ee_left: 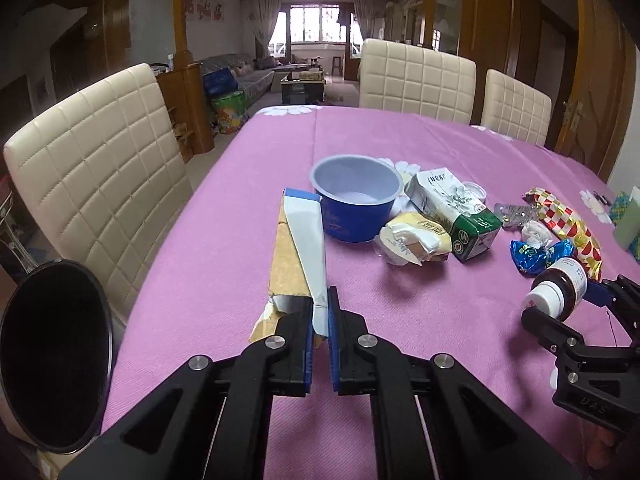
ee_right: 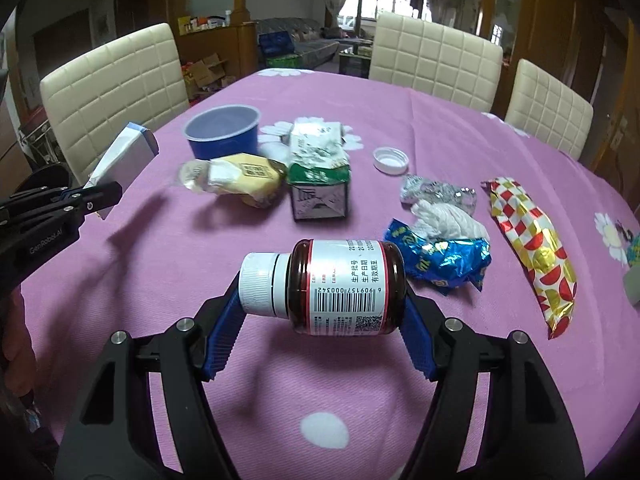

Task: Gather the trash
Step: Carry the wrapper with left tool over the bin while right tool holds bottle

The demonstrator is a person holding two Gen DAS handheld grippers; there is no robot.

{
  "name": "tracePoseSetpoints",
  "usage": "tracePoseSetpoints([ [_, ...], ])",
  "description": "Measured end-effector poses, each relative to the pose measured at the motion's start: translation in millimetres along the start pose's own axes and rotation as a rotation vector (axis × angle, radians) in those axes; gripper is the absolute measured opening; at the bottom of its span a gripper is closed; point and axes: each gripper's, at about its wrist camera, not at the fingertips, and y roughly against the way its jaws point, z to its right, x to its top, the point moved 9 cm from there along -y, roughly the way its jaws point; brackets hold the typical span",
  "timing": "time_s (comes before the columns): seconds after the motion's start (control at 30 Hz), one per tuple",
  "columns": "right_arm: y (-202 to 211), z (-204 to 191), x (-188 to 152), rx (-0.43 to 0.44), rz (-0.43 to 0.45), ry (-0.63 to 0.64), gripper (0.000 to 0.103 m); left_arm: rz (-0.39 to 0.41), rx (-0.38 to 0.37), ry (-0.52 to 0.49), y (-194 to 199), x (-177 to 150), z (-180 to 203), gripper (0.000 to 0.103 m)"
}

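pinching a flattened blue-and-white cardboard carton (ee_left: 304, 256) in the left gripper (ee_left: 320, 316) and clamping a brown white-capped glass bottle (ee_right: 336, 286) in the right gripper (ee_right: 320, 312), both raised above the pink tablecloth (ee_left: 224, 240).

My tabletop (ee_right: 440, 128) wears a matt pink woven cloth. The bottle (ee_right: 344, 288) looks like glossy dark-brown glass or plastic with a smooth paper label and a ribbed white plastic cap. I see crinkled shiny foil on the blue wrapper (ee_right: 444, 260), smooth plastic on the blue cup (ee_right: 224, 136), and creased cardboard in the flattened box (ee_left: 296, 248). The chairs' (ee_right: 116, 80) cream upholstery is quilted and faintly glossy.
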Motion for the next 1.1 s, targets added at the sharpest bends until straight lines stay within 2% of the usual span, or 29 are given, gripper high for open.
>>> tracePoseSetpoints([
  [0.23, 16, -27, 9, 0.042, 0.028, 0.054, 0.07, 0.035, 0.054, 0.04, 23, -10, -26, 0.006],
  [0.5, 24, -52, 17, 0.074, 0.051, 0.096, 0.07, 0.05, 0.077, 0.064, 35, -16, -52, 0.006],
  [0.9, 30, -67, 23, 0.085, 0.066, 0.13, 0.07, 0.066, 0.125, 0.064, 39, -21, -68, 0.006],
  [1.1, 31, -68, 24, 0.079, 0.076, 0.138, 0.07, 0.06, 0.126, 0.072, 39, -22, -73, 0.006],
])
